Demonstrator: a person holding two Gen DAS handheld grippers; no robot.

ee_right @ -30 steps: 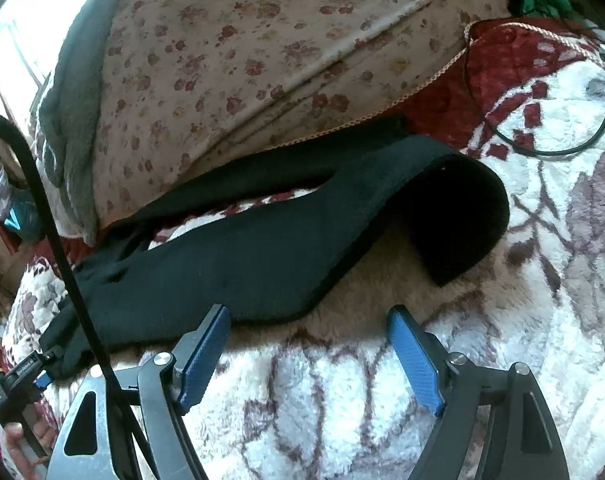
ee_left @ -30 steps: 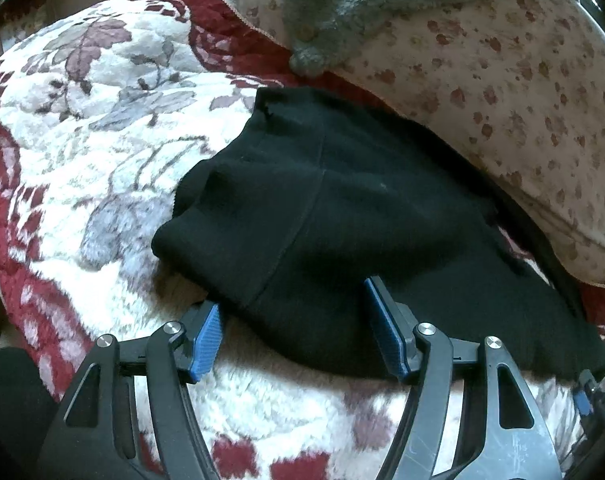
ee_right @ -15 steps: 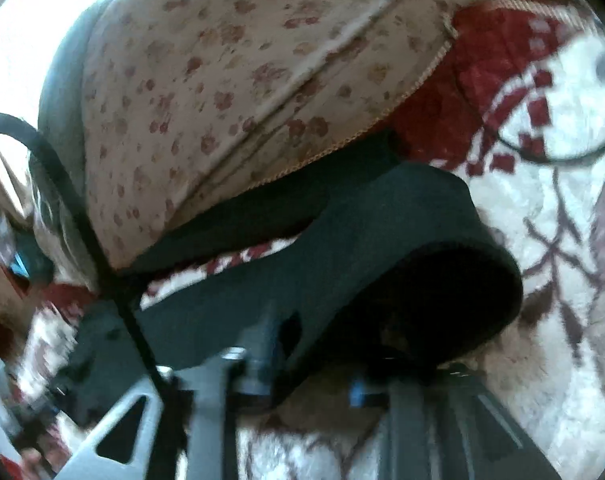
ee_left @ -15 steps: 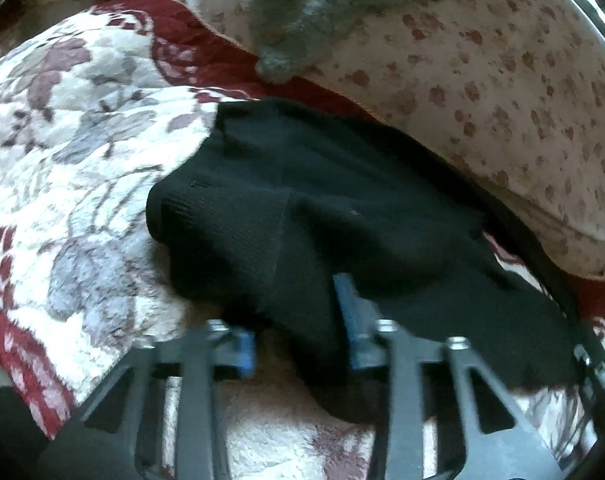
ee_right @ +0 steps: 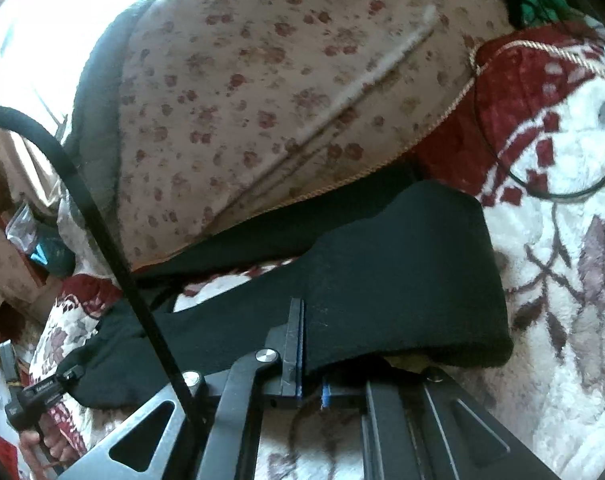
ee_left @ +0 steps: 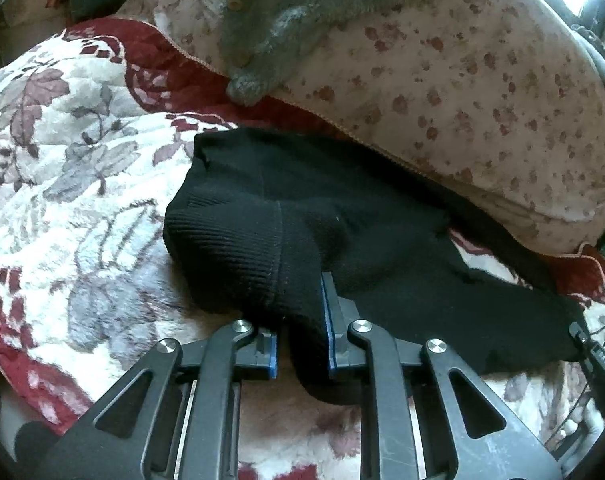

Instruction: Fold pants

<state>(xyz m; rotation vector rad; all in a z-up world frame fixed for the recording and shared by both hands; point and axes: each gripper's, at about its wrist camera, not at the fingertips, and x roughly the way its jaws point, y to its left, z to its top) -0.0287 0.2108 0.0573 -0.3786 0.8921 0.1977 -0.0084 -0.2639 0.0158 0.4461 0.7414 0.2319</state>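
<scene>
Here both grippers (ee_left: 302, 344) (ee_right: 312, 364) pinch black pants (ee_left: 342, 232); lettering illegible.

Matt ribbed knit pants (ee_left: 262, 240)

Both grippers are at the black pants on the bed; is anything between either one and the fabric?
Nothing visible. The left gripper is shut on the ribbed end of the pants, and the right gripper is shut on their near edge. The floral pillow lies behind.

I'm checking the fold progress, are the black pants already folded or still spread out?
Not folded yet: the black pants lie stretched along the blanket, with the left gripper and right gripper each shut on an end.
</scene>
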